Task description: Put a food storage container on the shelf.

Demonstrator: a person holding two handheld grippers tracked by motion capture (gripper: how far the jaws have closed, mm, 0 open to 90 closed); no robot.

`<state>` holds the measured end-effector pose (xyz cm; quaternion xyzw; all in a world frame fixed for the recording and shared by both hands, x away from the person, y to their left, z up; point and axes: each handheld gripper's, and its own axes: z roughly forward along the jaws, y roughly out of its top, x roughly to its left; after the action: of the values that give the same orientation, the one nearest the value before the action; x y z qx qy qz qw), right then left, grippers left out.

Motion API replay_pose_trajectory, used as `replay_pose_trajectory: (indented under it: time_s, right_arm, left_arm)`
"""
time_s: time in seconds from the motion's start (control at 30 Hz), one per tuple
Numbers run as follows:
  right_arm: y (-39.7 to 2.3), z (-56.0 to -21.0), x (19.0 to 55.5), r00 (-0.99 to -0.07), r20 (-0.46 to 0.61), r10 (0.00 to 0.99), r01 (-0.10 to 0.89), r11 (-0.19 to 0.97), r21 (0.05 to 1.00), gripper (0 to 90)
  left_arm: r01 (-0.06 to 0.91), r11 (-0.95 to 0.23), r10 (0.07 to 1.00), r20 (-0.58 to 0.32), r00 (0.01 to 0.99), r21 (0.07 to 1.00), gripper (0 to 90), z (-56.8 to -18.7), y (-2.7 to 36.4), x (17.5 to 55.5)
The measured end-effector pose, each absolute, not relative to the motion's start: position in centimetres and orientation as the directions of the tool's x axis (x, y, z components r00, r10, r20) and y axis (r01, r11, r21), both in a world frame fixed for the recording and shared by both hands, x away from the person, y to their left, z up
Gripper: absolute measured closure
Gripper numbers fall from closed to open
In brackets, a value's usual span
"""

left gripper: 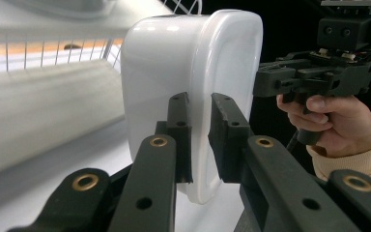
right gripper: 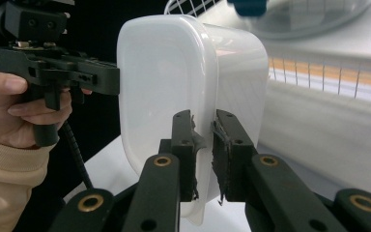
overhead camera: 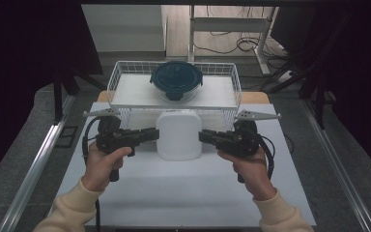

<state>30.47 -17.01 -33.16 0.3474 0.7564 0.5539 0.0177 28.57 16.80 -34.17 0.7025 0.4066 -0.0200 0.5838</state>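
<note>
1. The white container (overhead camera: 178, 135) sits between the two tongs, over the counter (overhead camera: 183, 188) just in front of the wire basket (overhead camera: 121, 77).
2. The left tongs (overhead camera: 150, 135) are nearly closed, pinching the container's rim lip (left gripper: 200, 145) — the right tongs (overhead camera: 206, 137) clamp the opposite lip the same way.
3. It looks like light, stiff, smooth plastic — likely slippery, so the protruding rim is the sensible hold.
4. Beyond the tongs, a dark-lidded glass bowl (overhead camera: 176, 79) rests in the basket.

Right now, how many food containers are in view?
2. A white container on the table, gripped at its rim from both sides, and a round one with a dark lid on the wire rack behind it.
</note>
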Motion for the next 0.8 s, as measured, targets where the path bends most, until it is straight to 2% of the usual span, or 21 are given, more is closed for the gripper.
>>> replay_pose_trajectory:
  time_s: [0.4, 0.8]
  right_arm:
    - [-16.3, -28.7, 32.0, -0.778, 0.305, 0.549, 0.453, 0.154, 0.878, 78.7]
    - [-16.0, -26.4, 34.0, -0.781, 0.300, 0.548, 0.446, 0.152, 0.882, 78.8]
  left_arm:
    - [0.551, 0.016, 0.551, -0.467, 0.691, 0.834, 79.7, -30.1, 17.4, 30.3]
    - [0.543, 0.007, 0.557, -0.454, 0.695, 0.840, 79.7, -27.5, 17.8, 32.2]
